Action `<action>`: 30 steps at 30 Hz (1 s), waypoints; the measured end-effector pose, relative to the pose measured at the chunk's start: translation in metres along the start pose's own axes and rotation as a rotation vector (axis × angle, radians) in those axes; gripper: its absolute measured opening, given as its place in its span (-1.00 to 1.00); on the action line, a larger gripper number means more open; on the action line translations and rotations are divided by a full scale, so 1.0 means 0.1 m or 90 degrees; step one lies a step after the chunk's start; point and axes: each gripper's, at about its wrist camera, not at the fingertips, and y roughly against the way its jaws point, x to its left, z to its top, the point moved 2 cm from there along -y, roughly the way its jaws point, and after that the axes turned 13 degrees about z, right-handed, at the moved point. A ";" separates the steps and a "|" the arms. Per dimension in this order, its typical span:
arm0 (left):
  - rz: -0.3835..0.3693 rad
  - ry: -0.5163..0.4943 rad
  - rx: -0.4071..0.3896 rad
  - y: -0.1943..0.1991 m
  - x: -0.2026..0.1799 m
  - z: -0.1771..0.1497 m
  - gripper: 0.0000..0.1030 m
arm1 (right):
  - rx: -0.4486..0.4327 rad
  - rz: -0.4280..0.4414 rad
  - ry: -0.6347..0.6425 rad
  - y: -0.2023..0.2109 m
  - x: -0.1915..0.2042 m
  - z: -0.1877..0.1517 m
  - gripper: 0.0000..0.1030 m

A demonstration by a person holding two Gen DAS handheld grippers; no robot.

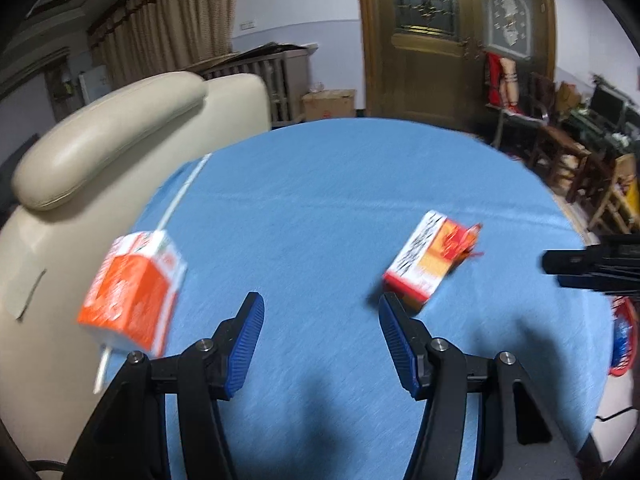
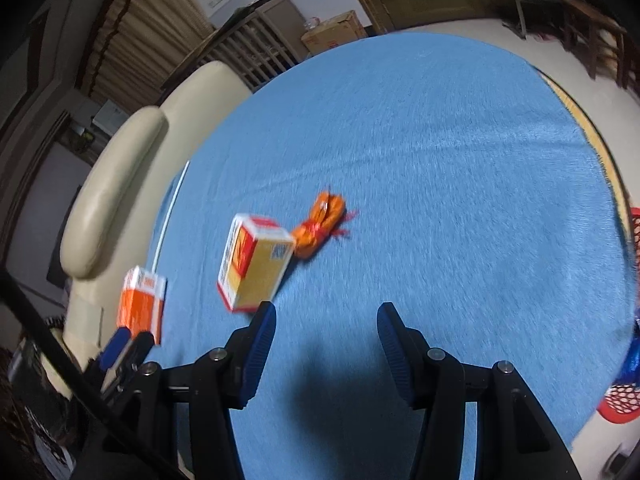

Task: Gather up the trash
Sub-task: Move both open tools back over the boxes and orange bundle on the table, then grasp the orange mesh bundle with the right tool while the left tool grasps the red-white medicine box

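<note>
An orange and white carton [image 1: 134, 288] stands near the left edge of the round blue table [image 1: 340, 184]; it also shows in the right wrist view [image 2: 142, 306]. A red, yellow and white box [image 1: 426, 258] lies mid-table, also in the right wrist view [image 2: 254, 266]. An orange wrapper [image 2: 320, 224] lies right behind it. My left gripper [image 1: 320, 308] is open and empty, between carton and box. My right gripper [image 2: 326, 316] is open and empty, just right of the box. The left gripper's fingertips [image 2: 116, 344] show at the lower left of the right wrist view.
A cream leather chair [image 1: 104, 132] stands against the table's left side. A red mesh basket [image 2: 624, 396] sits on the floor off the table's right edge. A white rod [image 1: 182, 192] lies along the table's left edge. Wooden doors and chairs stand beyond.
</note>
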 end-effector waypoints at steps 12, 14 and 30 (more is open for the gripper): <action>-0.164 -0.085 0.002 -0.61 -0.64 0.24 0.48 | -0.003 0.011 -0.083 -0.28 -0.30 0.34 0.10; -0.170 -0.106 0.013 -0.70 -0.72 0.21 0.48 | 0.001 0.013 -0.087 -0.30 -0.32 0.37 0.10; -0.223 -0.036 0.043 -0.88 -0.41 0.11 0.03 | 0.053 -0.022 -0.095 -0.91 -0.17 0.70 0.10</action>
